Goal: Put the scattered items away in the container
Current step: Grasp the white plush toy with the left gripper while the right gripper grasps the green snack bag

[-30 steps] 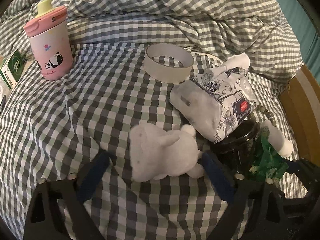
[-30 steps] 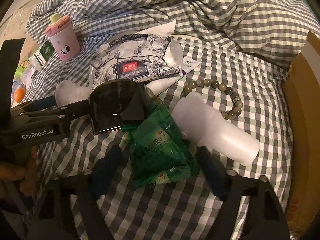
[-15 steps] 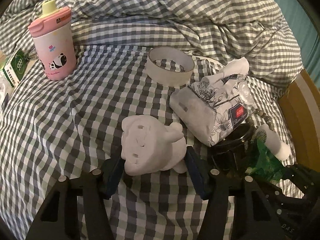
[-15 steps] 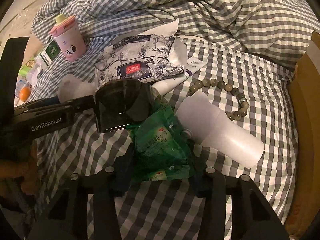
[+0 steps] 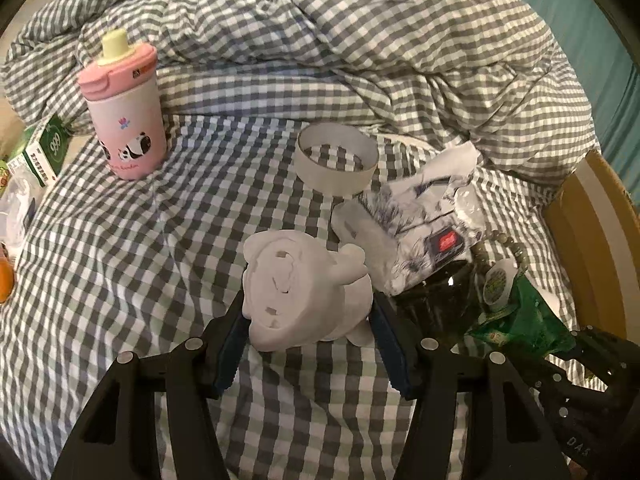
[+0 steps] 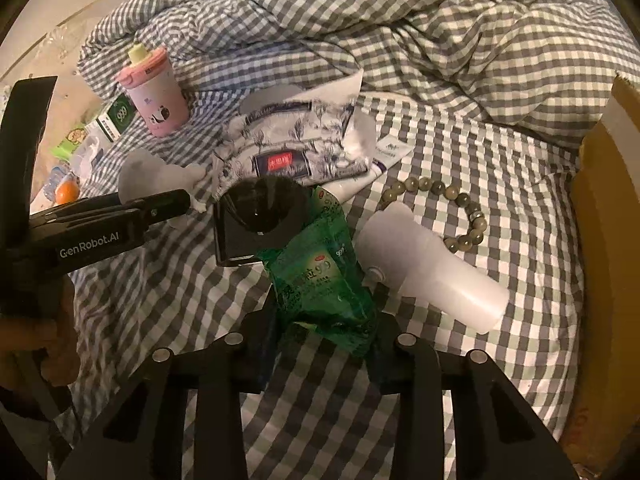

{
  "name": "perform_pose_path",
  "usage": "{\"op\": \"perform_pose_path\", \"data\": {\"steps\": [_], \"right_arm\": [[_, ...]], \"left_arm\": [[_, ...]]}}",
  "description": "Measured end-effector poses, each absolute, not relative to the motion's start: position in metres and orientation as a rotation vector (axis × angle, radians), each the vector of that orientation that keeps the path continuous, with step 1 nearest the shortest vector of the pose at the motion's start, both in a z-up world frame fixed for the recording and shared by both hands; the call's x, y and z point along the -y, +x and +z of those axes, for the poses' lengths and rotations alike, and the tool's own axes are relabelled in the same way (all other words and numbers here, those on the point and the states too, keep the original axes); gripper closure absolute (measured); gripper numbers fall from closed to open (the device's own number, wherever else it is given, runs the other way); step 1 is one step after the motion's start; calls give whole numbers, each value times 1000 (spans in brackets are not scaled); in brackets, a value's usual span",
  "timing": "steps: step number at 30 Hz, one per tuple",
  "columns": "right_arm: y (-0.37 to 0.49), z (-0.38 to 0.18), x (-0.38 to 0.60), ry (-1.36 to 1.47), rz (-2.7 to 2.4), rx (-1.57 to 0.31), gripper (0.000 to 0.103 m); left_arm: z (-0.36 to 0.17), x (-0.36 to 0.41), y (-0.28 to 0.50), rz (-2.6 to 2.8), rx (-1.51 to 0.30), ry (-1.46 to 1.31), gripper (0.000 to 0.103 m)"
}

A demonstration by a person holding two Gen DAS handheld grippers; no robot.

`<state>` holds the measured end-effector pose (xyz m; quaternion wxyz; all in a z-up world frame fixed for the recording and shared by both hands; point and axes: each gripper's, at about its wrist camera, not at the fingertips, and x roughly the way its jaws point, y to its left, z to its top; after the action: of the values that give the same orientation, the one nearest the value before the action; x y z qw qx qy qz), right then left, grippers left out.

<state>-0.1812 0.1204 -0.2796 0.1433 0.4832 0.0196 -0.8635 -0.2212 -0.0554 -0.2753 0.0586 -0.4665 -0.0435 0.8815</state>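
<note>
Left wrist view, from left to right: green medicine box at the edge of the checked bedsheet, then pink panda bottle upright, standing by its flat base. Further right, tape ring flat on its side, so not rolling. Below it, white toy figure pinched between the two blue pads of the left gripper, one pad at each flank, base turned toward the camera; seems raised a little off the sheet, probably for carrying. Tissue pack leaning on the black jar, then the edge of a cardboard box at far right, likely the container, still without these items.

Right wrist view, left to right: person's hand around the handle of the other tool, its fingers reaching over the sheet with the white toy. Then black jar, open mouth up. Green sachet pack between the fingers of the right gripper, jaws closing on its lower end, soft foil already squeezed. White bottle lying beside, touching the sachet; bead bracelet just behind it. Cardboard wall at right, close enough for a short carry.
</note>
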Motion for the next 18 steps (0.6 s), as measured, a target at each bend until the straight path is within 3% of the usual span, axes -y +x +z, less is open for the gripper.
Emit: {"op": "perform_pose_path", "data": {"steps": [18], "right_arm": [[-138,-202,-136,1215,-2592,-45,69]], "left_arm": [[-188,40,-175,2749,102,-1213,43]]}}
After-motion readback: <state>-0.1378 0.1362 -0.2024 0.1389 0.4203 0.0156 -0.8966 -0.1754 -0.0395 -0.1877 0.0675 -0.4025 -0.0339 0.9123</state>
